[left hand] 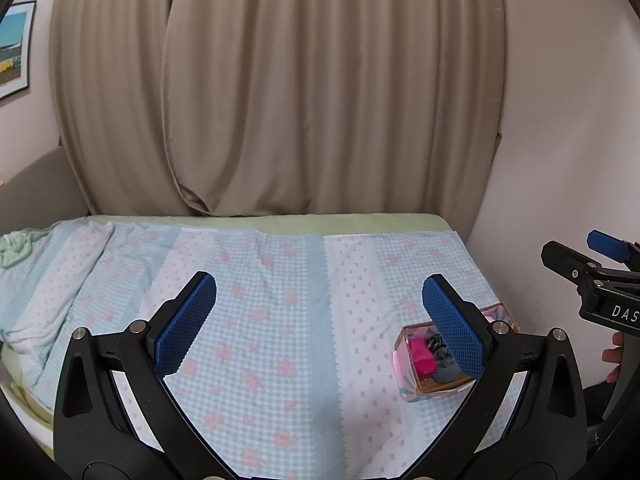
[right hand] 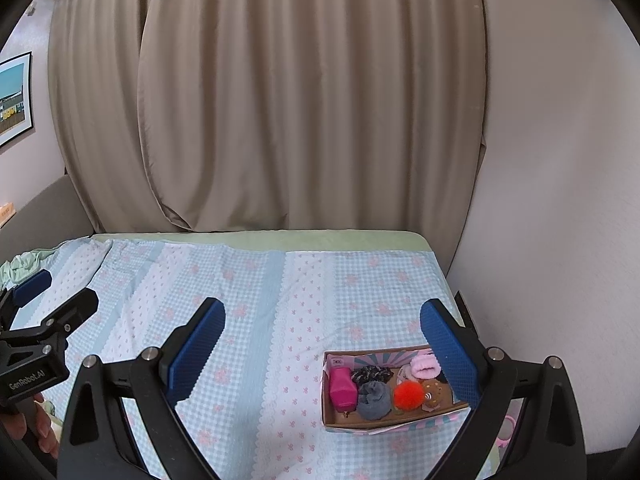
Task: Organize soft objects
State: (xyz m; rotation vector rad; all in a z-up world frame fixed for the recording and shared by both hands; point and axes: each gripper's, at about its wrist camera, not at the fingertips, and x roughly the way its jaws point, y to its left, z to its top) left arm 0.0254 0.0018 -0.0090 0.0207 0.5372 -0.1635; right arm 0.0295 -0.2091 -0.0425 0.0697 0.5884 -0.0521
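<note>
A small cardboard box [right hand: 332, 420] lies on the checked bedspread at the right, near the wall. Inside it lie a magenta pouch [right hand: 342, 390], a grey rolled sock [right hand: 374, 400], a black scrunchie [right hand: 370, 373], an orange pompom [right hand: 408, 395], a brown plush [right hand: 434, 393] and a pink scrunchie [right hand: 426, 365]. My right gripper [right hand: 320, 344] is open and empty above the bed, left of the box. My left gripper [left hand: 320, 312] is open and empty. In the left wrist view, the box [left hand: 404, 364] is partly hidden behind my right finger [left hand: 452, 328].
The bedspread [left hand: 260, 280] covers a bed [right hand: 280, 240] with a green sheet. Beige curtains [left hand: 280, 100] hang behind it. A wall [right hand: 560, 240] runs along the right side. A green cloth [left hand: 16, 248] lies bunched at the far left.
</note>
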